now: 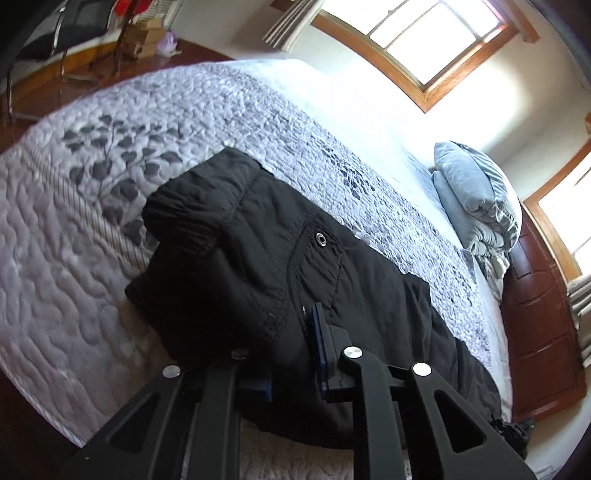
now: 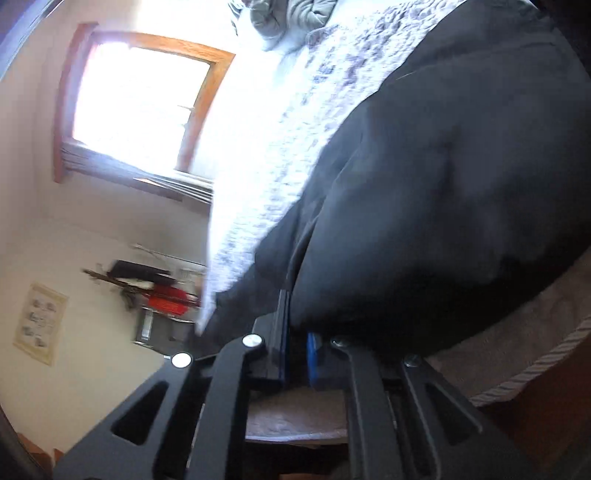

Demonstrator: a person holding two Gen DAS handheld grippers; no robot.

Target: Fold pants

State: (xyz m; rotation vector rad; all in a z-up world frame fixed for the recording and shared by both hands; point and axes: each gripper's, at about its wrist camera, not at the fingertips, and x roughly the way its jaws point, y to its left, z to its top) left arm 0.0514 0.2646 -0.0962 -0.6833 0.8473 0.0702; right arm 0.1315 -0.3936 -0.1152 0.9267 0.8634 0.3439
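Black pants (image 1: 258, 236) lie partly folded on the quilted bed (image 1: 74, 240), a silver snap (image 1: 320, 239) showing on a pocket flap. My left gripper (image 1: 291, 354) is shut on the near edge of the pants; black cloth bulges over its left finger, and the blue-padded right finger (image 1: 318, 332) presses against it. In the right wrist view the pants (image 2: 443, 184) fill the right half as a dark bulk. My right gripper (image 2: 297, 343) is shut on their lower edge, cloth pinched between the blue pads (image 2: 313, 354).
Grey pillows (image 1: 476, 192) are stacked at the head of the bed by a dark wooden headboard (image 1: 535, 332). Bright windows (image 1: 424, 33) face the bed. Wood floor and a chair (image 1: 55, 55) lie beyond the foot. The quilt's corded edge (image 2: 524, 376) hangs near my right gripper.
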